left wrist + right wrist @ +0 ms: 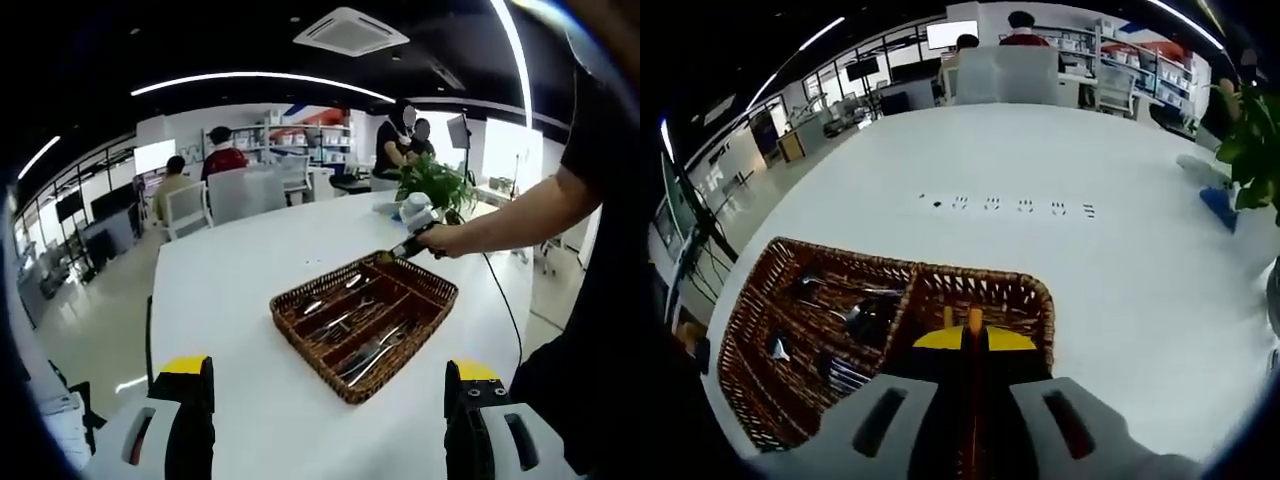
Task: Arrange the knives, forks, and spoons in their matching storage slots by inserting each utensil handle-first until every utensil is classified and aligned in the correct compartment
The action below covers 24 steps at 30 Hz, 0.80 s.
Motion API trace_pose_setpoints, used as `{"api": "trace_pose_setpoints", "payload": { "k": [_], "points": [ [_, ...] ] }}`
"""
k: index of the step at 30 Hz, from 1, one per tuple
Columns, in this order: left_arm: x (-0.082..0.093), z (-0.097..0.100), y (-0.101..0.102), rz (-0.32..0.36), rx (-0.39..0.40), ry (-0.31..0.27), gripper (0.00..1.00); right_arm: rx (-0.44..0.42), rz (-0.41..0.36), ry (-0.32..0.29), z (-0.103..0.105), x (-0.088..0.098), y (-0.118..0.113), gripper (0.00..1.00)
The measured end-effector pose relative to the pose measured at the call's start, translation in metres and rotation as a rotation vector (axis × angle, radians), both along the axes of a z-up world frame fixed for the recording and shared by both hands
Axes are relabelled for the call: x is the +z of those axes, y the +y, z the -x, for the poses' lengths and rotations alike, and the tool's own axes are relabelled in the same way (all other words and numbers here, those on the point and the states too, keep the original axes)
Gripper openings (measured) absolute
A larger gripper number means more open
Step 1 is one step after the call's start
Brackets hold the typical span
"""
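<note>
A brown wicker cutlery tray (pixel 290 305) sits on the white table (pixel 230 300), split into long compartments. Metal utensils (pixel 365 352) lie in several of them. My left gripper (pixel 330 425) hangs open in front of the tray, its yellow-tipped jaws wide apart and holding nothing. A person's hand holds my right gripper (pixel 388 257) over the tray's far corner. In the right gripper view, the right gripper (pixel 975 335) is shut, its yellow tips pressed together just above the wicker tray (pixel 1035 300). Spoons and forks (pixel 845 310) lie in the compartments to its left.
A potted plant (pixel 435 185) (pixel 1250 150) and a white object (pixel 415 208) stand near the table's edge. A blue item (pixel 1220 205) lies by the plant. A row of small dark marks (pixel 1005 205) crosses the table. Chairs (pixel 240 192) and people sit beyond.
</note>
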<state>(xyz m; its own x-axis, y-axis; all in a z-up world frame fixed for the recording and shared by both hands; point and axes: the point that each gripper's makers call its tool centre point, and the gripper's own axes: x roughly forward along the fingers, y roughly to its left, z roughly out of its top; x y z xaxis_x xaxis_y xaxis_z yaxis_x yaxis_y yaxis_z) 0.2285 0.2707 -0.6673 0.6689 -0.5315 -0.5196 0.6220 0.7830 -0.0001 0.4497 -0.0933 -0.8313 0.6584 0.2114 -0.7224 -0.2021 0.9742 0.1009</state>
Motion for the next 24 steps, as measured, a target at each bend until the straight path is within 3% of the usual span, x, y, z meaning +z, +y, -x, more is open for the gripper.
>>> {"api": "trace_pose_setpoints", "payload": {
  "k": [9,16,24],
  "points": [
    [-0.001,0.001,0.001,-0.020,0.006,0.011,1.00,-0.048,-0.049,0.023,-0.009,-0.015,0.003,0.02],
    [-0.003,0.003,0.006,-0.036,0.015,0.023,1.00,-0.030,-0.021,0.009,-0.015,-0.022,0.002,0.02],
    [-0.003,0.001,0.006,-0.049,0.012,0.022,1.00,0.000,0.022,0.032,-0.010,-0.032,0.010,0.02]
  ]
}}
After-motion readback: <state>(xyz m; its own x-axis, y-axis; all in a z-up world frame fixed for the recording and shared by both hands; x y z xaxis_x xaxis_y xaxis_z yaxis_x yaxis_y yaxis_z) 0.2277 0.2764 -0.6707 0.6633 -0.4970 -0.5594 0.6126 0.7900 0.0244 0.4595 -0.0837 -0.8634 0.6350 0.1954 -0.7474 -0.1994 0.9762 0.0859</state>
